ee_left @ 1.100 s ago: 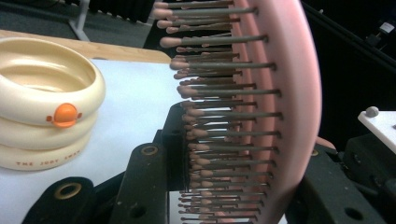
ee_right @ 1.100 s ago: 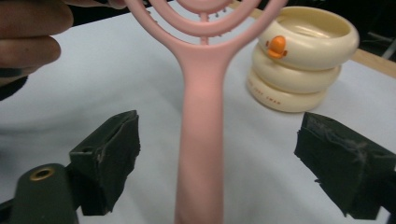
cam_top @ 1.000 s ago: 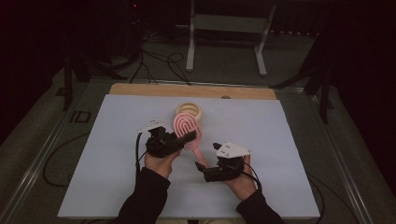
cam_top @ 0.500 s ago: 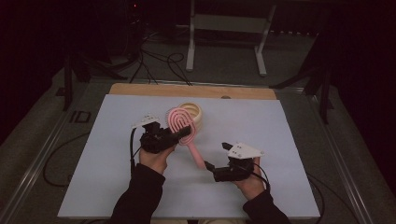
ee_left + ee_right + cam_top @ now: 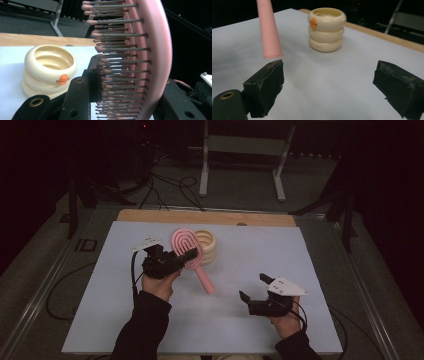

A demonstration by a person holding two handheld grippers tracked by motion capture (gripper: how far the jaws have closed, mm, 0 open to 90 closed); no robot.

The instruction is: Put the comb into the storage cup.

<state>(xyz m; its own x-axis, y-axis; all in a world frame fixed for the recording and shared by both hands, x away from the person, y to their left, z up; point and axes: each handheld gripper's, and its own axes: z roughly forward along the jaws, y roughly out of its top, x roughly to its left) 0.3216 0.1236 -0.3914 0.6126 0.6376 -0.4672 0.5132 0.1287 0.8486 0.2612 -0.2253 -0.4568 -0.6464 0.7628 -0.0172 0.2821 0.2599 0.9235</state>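
A pink hairbrush hangs above the white table, bristles facing left in the left gripper view. My left gripper is shut on the brush head, one jaw against the bristles and one against the back. The pink handle slants down to the right, its tip free in the air. A cream ringed cup with an orange dot stands just behind the brush. My right gripper is open near the front right, jaws wide with nothing between them, apart from the handle.
The white table sheet ends at a wooden strip along the far edge. Behind the table stand a metal frame and loose cables on the dark floor. Rails run along both table sides.
My right gripper has drawn away to the right from the brush handle and now stands apart from it. The left gripper has raised the brush a little, leaving the handle free.
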